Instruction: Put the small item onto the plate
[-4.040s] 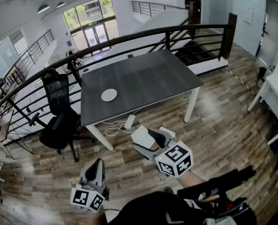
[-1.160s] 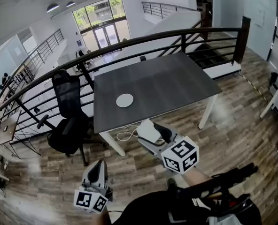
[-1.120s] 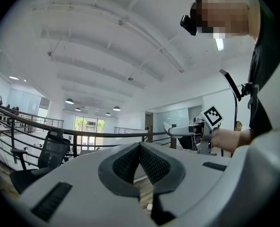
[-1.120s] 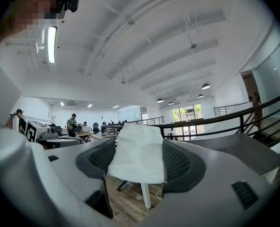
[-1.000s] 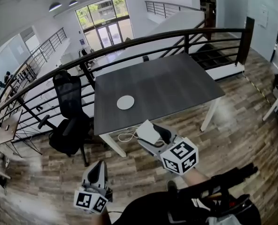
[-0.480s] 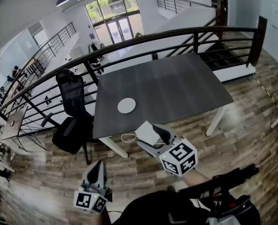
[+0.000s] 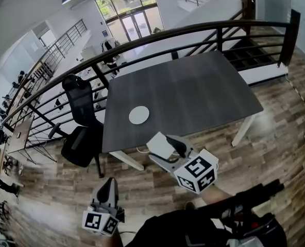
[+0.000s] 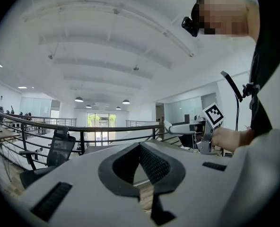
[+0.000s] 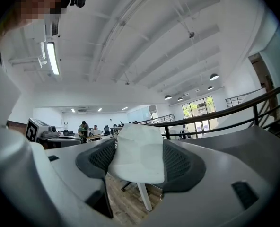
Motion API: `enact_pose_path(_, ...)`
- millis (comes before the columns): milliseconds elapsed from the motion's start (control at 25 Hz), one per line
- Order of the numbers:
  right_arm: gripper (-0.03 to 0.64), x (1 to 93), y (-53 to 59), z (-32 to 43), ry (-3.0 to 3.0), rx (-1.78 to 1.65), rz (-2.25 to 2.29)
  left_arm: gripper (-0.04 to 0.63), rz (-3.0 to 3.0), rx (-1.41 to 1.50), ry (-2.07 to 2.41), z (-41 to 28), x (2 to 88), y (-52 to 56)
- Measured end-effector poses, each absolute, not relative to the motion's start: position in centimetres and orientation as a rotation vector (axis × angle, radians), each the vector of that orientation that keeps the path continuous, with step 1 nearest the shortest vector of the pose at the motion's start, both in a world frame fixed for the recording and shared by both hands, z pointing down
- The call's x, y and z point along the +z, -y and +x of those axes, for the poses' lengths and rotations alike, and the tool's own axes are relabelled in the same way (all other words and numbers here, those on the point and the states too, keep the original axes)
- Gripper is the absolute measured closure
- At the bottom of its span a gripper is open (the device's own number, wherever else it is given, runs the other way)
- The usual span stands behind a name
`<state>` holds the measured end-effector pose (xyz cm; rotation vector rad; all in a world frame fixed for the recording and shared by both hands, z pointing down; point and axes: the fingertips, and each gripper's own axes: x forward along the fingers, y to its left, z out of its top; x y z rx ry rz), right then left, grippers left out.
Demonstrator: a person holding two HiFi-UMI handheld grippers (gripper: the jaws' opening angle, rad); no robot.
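While the left gripper [image 8: 140, 148] hangs low at the lower left of the head view, its jaws are closed tip to tip, with nothing between them. Right gripper [image 9: 138, 148], lower centre of the head view: jaws clamped on the small white angular item [image 7: 158, 144], one dark ribbed pad on each side. The item sticks out past the jaw tips. It is held in the air over the brown wood-plank floor [image 7: 276, 148], just short of the near edge of the dark grey rectangular table [image 7: 193, 91], not over the tabletop.

Beyond it, the round white plate [image 7: 139, 115] lies flat on the left part of the table, near that edge. Item and plate are apart; in the frame the plate is above and slightly left of the item.

A black mesh office chair [image 7: 80, 120] stands at the table's left end. Farther back, a dark curved metal railing [image 7: 157, 35] runs behind the table across the upper frame.
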<state>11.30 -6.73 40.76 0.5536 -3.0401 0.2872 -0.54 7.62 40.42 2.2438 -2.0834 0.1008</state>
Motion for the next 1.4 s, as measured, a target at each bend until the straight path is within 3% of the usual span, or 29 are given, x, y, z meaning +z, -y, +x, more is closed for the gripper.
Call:
enact_pose_path(560,0.298,41.2,10.9,6.1,2.995,0.304,0.649,0.591,2.314,0.047,1.982,-6.8,40.8,-1.6)
enact_pose_path(1200,0.298,42.4,15.5,-6.9,2.951,0.253,0.857,0.591,2.479,-0.019,1.827,-21.2,43.0,4.9)
enact_pose_path(1400,0.298,42.2,16.8,-7.4,2.945,0.248,0.900,0.591,2.524,-0.024,1.778,-21.5,43.0,7.0)
